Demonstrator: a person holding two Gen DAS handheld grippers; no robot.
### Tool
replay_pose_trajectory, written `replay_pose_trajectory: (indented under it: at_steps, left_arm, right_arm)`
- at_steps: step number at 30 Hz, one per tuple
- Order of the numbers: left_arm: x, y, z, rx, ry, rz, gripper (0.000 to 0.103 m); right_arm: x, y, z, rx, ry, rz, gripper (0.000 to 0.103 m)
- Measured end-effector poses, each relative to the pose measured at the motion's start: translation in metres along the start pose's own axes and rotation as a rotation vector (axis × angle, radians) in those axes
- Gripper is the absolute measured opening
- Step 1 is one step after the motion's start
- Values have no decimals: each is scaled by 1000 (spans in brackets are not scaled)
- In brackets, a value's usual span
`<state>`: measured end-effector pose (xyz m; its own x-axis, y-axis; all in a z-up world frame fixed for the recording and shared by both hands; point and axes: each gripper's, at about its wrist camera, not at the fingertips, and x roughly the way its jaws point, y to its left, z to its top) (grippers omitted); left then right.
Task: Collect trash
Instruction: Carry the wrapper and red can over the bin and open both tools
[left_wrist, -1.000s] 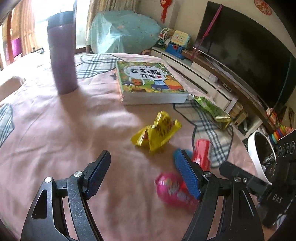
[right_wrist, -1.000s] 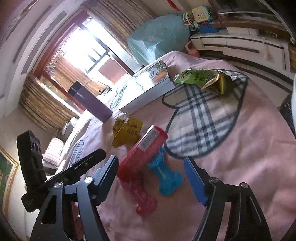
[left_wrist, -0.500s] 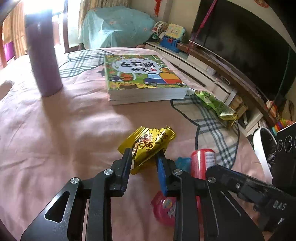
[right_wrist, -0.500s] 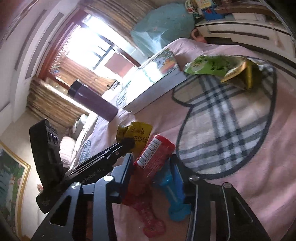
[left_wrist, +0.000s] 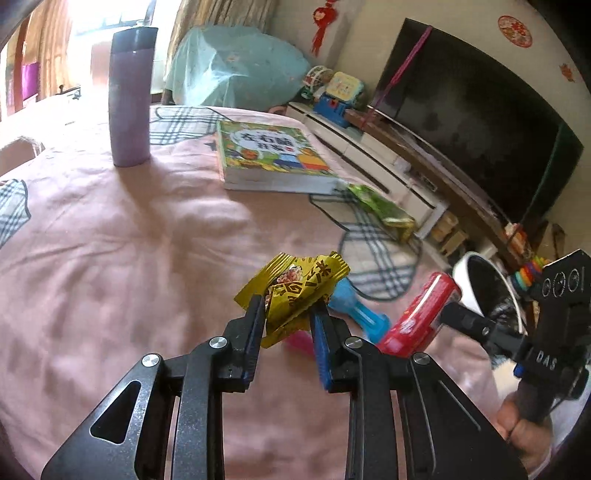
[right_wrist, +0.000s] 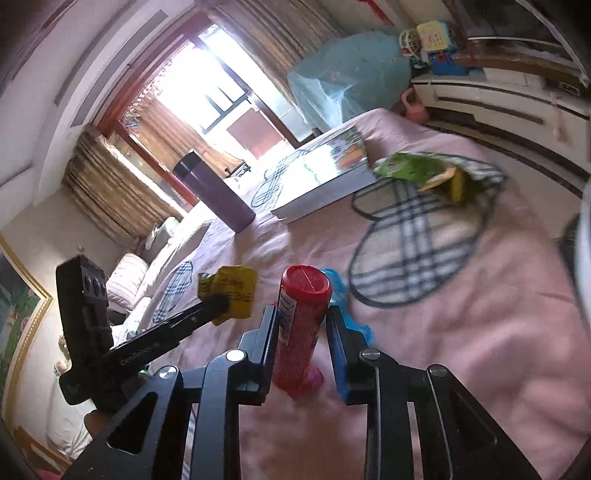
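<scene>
So the left gripper (left_wrist: 287, 314) has its two blue-padded fingers clamped on a crinkled yellow foil snack wrapper (left_wrist: 295, 286), which looks lifted a bit off the pink tablecloth with plaid heart patches (left_wrist: 110, 240). The right gripper (right_wrist: 301, 326) is squeezing a red plastic tube-shaped container (right_wrist: 301, 317) between its jaws — flat red end pointing away from the camera, barcode label on its side.

Right under and behind those two sits a light blue bone-shaped plastic toy (left_wrist: 354, 308), lying on the cloth, plus a pink one (right_wrist: 308, 380) that's mostly hidden, so I can't tell its shape.

Further out, a green and yellow chip bag (left_wrist: 382, 208) lies crumpled at the table edge, just beside the corner of a thick children's book with a colourful cartoon cover (left_wrist: 271, 157). A tall purple insulated tumbler (left_wrist: 129, 98) stands upright, well apart from the book. A white round bin with a dark inside (left_wrist: 480, 288) sits off the table's edge — just beyond the red container in the left view.
</scene>
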<state>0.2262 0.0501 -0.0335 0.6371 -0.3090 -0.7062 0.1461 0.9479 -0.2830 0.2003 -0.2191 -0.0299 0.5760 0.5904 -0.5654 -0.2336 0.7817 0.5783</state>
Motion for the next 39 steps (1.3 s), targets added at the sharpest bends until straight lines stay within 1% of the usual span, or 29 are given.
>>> replay_pose_trajectory:
  at_steps: [4,7,12,17,32,39]
  left_arm:
    - [-6,-17,-14,12,11,-32,24]
    - [-7,-32,-23,24,21,-53,24]
    - [-6,-65,-35,67,42,-93,24]
    - [-8,-97,-41,119,43,-120,24]
    - [7,-193,-38,246,56,-202,24]
    - [20,-233,-33,296,60,-223,24]
  right_arm:
    - [-35,-24,-7,47,-35,-28,26]
    - [-59,-32,-15,29,-84,-97,26]
    - [-81,-45,-24,56,-121,-108,26]
    - [-98,-59,-26,71,-156,-135,26]
    - [-159,-97,-22,120,-263,-191,26]
    - [-189,-121,-13,142,-325,-249,26]
